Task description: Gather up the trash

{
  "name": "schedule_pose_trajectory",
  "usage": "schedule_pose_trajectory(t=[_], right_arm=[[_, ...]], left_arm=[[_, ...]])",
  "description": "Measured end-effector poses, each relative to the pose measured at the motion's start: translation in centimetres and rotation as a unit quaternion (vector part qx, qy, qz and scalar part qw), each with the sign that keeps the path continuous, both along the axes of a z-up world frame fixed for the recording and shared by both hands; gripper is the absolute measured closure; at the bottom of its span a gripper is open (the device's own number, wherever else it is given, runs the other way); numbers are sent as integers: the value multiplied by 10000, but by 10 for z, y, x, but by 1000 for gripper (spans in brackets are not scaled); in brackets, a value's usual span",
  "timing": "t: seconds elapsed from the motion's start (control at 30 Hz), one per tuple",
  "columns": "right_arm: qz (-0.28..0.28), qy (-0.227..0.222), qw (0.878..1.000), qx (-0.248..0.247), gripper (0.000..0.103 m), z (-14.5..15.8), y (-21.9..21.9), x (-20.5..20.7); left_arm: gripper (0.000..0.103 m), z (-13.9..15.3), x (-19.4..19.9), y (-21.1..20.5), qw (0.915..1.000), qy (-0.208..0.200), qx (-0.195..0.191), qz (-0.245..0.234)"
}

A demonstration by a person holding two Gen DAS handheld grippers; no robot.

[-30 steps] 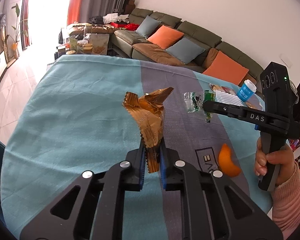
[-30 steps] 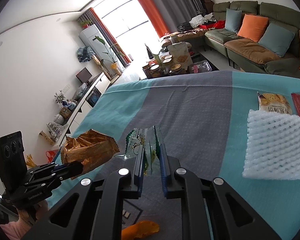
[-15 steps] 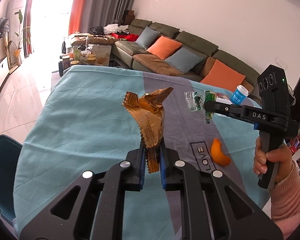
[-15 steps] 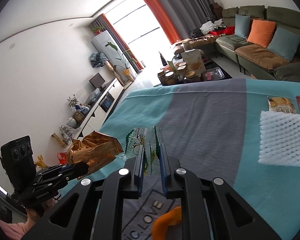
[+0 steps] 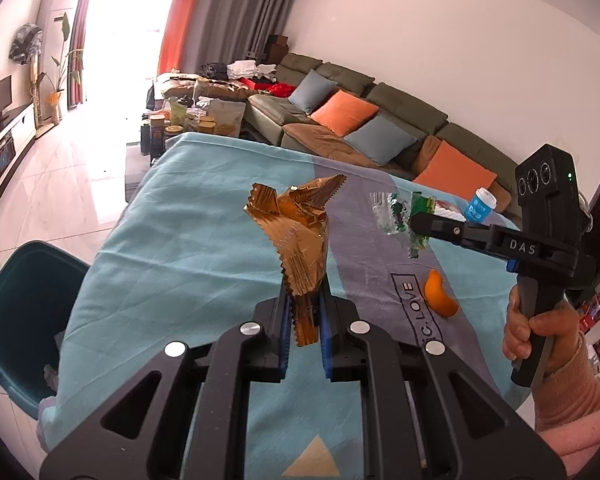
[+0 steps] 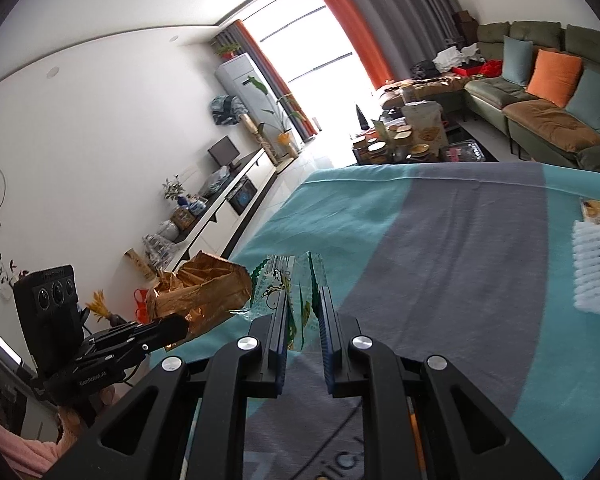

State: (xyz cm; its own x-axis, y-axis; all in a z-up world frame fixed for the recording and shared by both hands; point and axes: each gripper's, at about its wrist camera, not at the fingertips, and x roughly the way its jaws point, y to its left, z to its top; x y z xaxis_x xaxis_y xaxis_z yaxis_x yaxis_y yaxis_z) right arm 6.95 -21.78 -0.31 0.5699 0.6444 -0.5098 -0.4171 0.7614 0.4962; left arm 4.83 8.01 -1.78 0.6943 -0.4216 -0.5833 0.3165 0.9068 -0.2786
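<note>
While clamped in the left hand-held gripper, the gold wrapper apparently stands upright.

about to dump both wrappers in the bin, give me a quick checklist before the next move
1. Left gripper clamped on the gold wrapper: ok.
2. Right gripper clamped on the clear green wrapper: ok.
3. Both wrappers lifted off the tablecloth: ok.
4. Teal bin in view and open: ok.
5. Wrappers over the bin: not ok, both are over the table.
6. Orange peel collected: not ok, it lies on the cloth.
</note>
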Motion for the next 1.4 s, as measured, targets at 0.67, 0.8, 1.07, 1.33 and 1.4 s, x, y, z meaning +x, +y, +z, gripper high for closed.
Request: schedule_pose_trajectory(t=[0.67,0.8,1.07,1.33,1.4], right_arm=[[594,50,9982,-31,90,-4,59,-9],[684,65,9976,-45,90,-5,68,-8],[843,92,9964,-67,90,-7,82,-7],[974,95,9951,-105,90,-8,97,-4],[1019,93,9947,-111,90,-7,102,-3]], left_arm=[[91,7,-38,44,9990,-81,25,448],[91,9,-43,54,9985,-103,24,535],[91,14,-53,68,9974,-148,19,712],[91,18,-59,76,9964,-165,22,836],[91,18,-62,79,9961,-167,23,864]])
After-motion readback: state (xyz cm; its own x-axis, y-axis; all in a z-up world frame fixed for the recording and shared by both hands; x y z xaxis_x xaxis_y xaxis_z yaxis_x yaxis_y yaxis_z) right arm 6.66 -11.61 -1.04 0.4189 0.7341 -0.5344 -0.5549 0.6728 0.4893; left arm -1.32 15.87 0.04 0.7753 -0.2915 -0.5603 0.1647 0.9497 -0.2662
